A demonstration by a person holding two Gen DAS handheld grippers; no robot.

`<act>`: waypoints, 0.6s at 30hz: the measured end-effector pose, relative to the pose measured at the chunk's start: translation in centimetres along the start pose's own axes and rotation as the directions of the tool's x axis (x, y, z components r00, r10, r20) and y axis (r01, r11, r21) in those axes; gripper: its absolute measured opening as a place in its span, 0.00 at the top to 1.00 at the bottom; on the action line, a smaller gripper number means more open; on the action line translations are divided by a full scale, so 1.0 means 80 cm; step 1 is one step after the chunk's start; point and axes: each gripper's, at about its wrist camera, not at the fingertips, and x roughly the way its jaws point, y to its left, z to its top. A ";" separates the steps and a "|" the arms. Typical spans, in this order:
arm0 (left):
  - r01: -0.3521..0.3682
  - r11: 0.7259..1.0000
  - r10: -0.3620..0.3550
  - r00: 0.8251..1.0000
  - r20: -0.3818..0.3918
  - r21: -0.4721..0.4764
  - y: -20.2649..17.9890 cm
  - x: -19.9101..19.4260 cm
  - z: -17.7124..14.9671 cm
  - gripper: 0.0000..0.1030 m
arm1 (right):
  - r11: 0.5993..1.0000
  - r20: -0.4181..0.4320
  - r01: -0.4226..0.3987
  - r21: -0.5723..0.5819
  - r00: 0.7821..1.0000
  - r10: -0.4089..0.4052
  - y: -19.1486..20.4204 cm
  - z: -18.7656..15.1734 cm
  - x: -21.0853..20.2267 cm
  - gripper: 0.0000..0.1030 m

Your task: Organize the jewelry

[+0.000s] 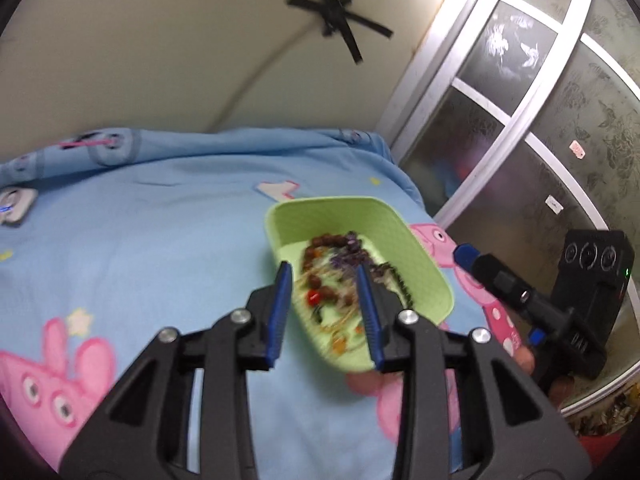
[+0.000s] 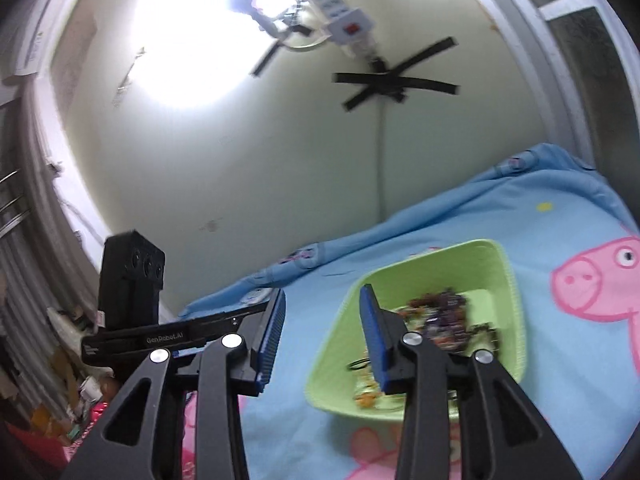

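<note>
Both grippers hang above a bed spread with a blue cartoon-pig sheet point(image 1: 160, 216), each with its blue-padded jaws parted and nothing between them. Seen along its own fingers, the left gripper point(image 1: 325, 312) points down at a green tray point(image 1: 400, 236) lying directly ahead and just below its tips; the tray's long axis runs away from the tool and slants slightly across its line of sight, so the near short end sits almost under the right-hand finger. A jumble of jewelry point(image 1: 340, 276) fills the tray's floor: brown bead strands, a purple cluster, a dark chain trailing toward the far long wall, a red bead and thin gold links, all blurred and tangled too closely to separate piece from piece. From the right gripper point(image 2: 322, 336) the same tray point(image 2: 508, 280) lies ahead and off to that tool's right side, with the heap point(image 2: 444, 320) beyond its right finger, while the gap between its fingers frames bare sheet. The right gripper shows at the far right of the left wrist view point(image 1: 500, 280), beside the tray. By this reading the left tool is better lined up with the heap and would need only to drop, while the right would first have to swing toward the tray.
</note>
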 end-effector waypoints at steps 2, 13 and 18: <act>-0.043 0.999 0.043 0.999 0.013 -0.007 0.019 -0.024 -0.025 0.70 | 0.998 -0.035 -0.050 -0.029 0.998 0.049 0.019 -0.010 0.009 0.81; -0.395 0.908 0.394 0.918 -0.036 -0.139 0.139 -0.163 -0.199 0.70 | 0.969 -0.495 -0.177 -0.174 0.866 0.070 0.125 -0.132 0.144 0.81; -0.502 0.827 0.509 0.860 -0.039 -0.253 0.189 -0.204 -0.229 0.69 | 0.932 -0.600 -0.265 -0.249 0.798 0.066 0.192 -0.172 0.194 0.81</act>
